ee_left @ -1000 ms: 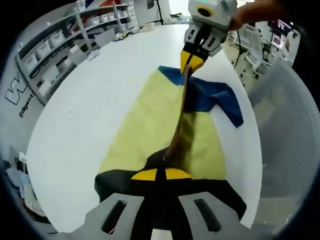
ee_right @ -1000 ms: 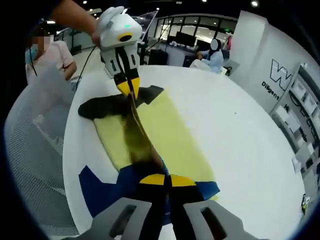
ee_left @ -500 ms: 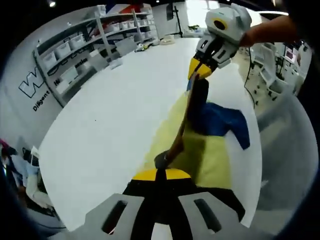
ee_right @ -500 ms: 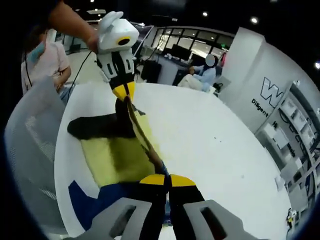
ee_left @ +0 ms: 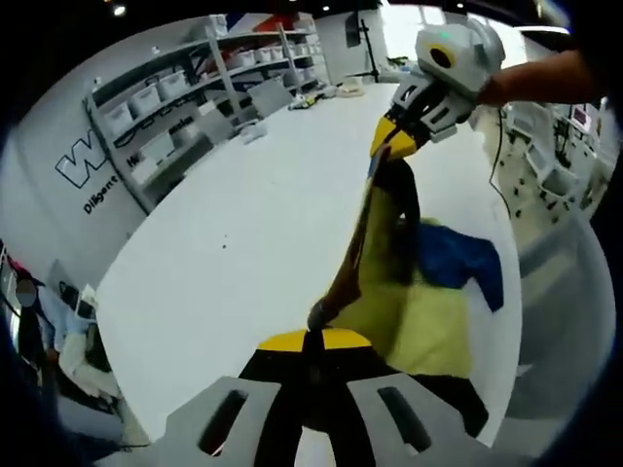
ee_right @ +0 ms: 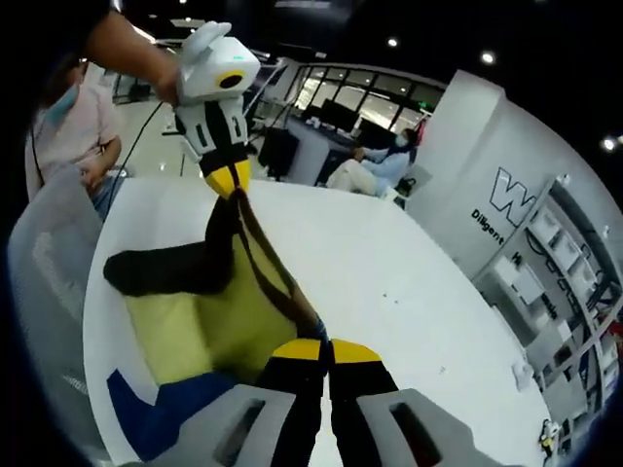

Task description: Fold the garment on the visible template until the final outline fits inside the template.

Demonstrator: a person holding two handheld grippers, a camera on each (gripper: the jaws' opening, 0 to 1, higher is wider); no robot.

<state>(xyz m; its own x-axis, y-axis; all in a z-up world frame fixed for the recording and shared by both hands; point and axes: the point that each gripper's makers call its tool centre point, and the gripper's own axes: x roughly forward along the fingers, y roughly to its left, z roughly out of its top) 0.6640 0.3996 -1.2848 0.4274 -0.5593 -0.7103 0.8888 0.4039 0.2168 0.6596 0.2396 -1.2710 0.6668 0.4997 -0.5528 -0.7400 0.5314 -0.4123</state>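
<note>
Left gripper view: left gripper & right gripper both clamped on garment edge, stretched taut between them above desk; long axis runs gripper-to-gripper.

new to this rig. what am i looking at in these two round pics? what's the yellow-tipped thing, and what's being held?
No robot arm here: a person holds a two-jaw gripper in each hand, and a fisheye camera rides on each one, looking forward along its jaws.

In the left gripper view, the left gripper rises from the bottom, and the white, yellow-tipped device at top right is the right gripper in the person's hand. The right gripper view is the reverse: the right gripper's own jaws rise at the bottom and the left gripper is seen up top.

On the white table lies a garment in yellow, blue and black. Both grippers are shut on an edge of it, which is stretched taut between them and lifted off the table while the rest lies below. I cannot pick out a template.
</note>
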